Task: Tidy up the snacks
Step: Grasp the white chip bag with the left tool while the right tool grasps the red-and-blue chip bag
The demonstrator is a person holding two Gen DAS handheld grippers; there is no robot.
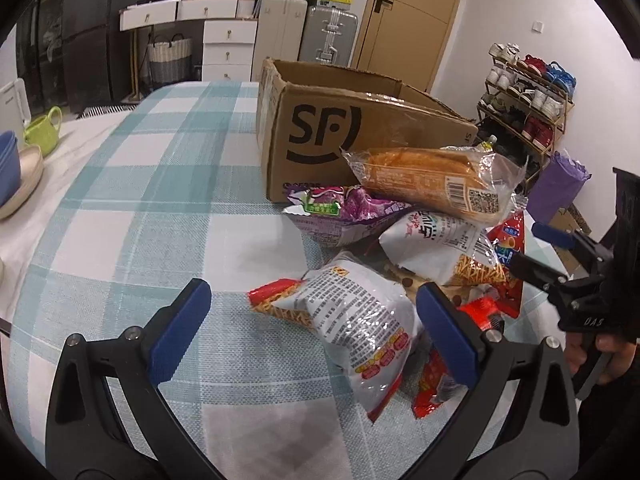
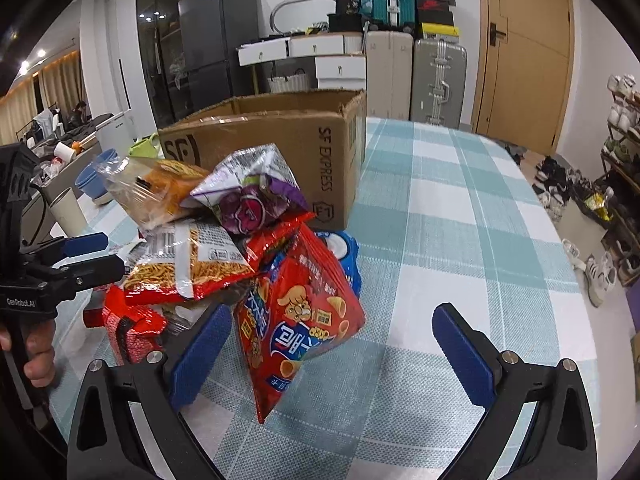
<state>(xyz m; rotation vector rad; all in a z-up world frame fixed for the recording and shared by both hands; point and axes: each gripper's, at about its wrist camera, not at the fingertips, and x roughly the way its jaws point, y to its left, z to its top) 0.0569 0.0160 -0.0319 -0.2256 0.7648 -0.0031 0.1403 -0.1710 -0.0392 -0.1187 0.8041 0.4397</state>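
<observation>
A pile of snack bags lies on the checked tablecloth [image 1: 160,200] in front of an open cardboard SF box [image 1: 340,140] [image 2: 280,148]. My left gripper [image 1: 314,334] is open, low over the table, with a white-and-red snack bag [image 1: 360,332] lying between its fingers, untouched. My right gripper [image 2: 332,358] is open too, and a red crisp bag [image 2: 304,312] leans between its fingers. On the pile lie a bread packet [image 1: 432,180] [image 2: 160,188], a purple bag [image 1: 340,208] [image 2: 252,192] and a white stick-snack bag [image 1: 440,244] [image 2: 192,256]. Each gripper shows in the other's view: the right gripper [image 1: 532,252], the left gripper [image 2: 104,256].
A green mug [image 1: 44,128] and stacked bowls [image 1: 12,176] stand at the table's left edge. A shoe rack [image 1: 528,96] and a purple bag [image 1: 560,184] are beyond the right side. Bare tablecloth [image 2: 460,220] stretches right of the box. Suitcases and drawers line the far wall.
</observation>
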